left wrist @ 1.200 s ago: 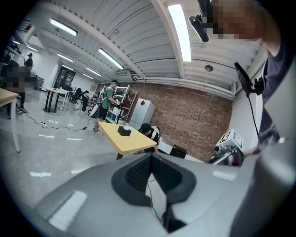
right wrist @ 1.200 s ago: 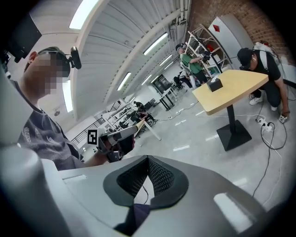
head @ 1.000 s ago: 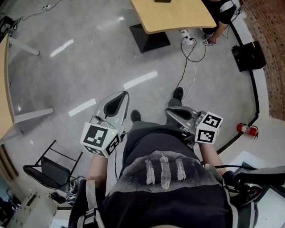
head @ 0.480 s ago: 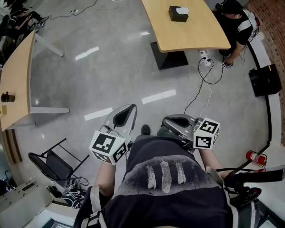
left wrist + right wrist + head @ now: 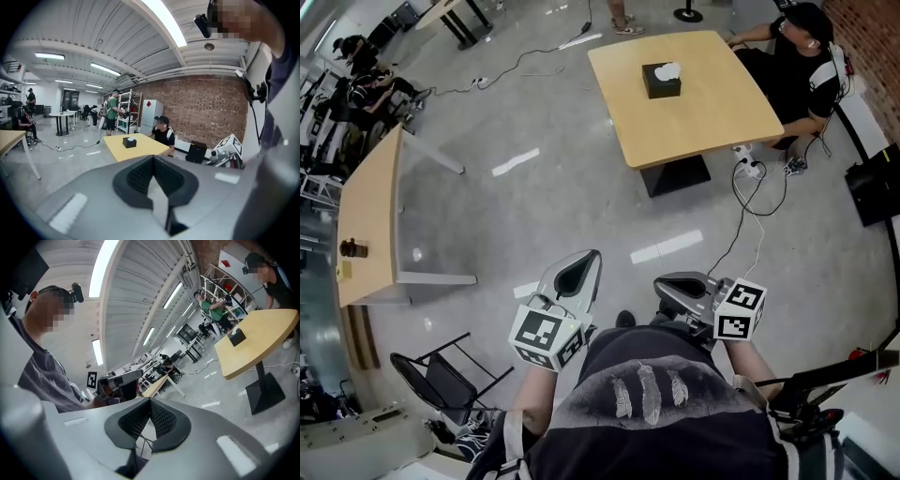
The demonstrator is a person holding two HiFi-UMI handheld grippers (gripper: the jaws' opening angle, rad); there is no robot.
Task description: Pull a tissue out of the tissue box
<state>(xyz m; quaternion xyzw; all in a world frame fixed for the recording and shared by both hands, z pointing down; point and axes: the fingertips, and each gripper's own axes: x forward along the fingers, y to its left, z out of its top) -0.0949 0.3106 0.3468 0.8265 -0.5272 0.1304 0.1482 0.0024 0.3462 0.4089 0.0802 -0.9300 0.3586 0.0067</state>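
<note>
The tissue box [image 5: 661, 81] has come into view well ahead of our left gripper [image 5: 575, 274] and right gripper [image 5: 680, 285], both closed, empty; nothing pulled yet.

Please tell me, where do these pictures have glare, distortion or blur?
Head view: bright streaks of glare lie on the glossy floor; the tissue box is small but sharp. Left gripper view: fisheye bending with dark corners, the ceiling light strip overexposed. Right gripper view: same bending, so the table looks curved.

tissue [image 5: 668, 69] tiny, black case [image 5: 874, 186] cut by edge
</note>
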